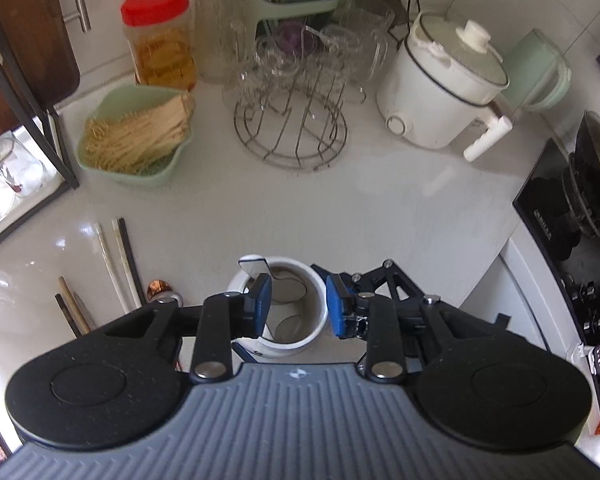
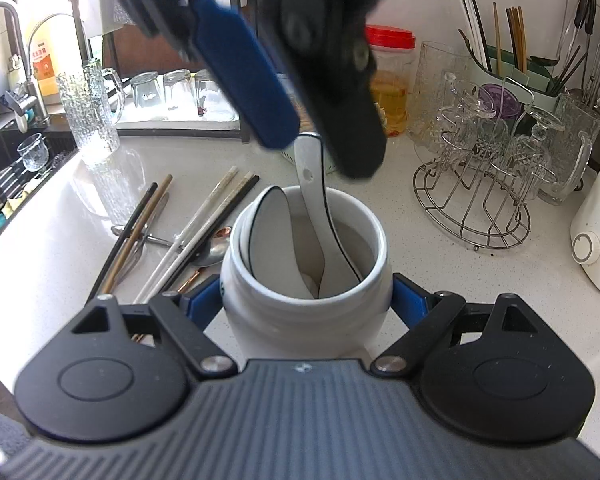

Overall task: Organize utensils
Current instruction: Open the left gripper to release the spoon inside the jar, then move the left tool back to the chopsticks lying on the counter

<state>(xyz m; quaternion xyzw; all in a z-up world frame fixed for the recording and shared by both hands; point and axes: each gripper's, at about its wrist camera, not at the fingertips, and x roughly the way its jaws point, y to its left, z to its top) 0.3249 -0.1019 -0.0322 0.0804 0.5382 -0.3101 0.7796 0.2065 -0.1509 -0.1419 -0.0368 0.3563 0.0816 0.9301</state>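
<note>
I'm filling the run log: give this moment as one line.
left gripper: jaws open above spoon | right gripper: shut on jar | chopsticks: on counter

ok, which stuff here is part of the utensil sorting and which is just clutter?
Job:
- white jar, right gripper clamped on it
- soup spoons in the jar
- left gripper, open above it
- chopsticks on the counter
- metal spoon

Clutter:
- glass rack
- red-lidded jar
- white cooker
- green tray

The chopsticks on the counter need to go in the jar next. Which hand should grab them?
Left. The left gripper hangs over the jar with open, empty jaws, the chopsticks just beside. The right gripper is busy clamping the jar steady.
</note>
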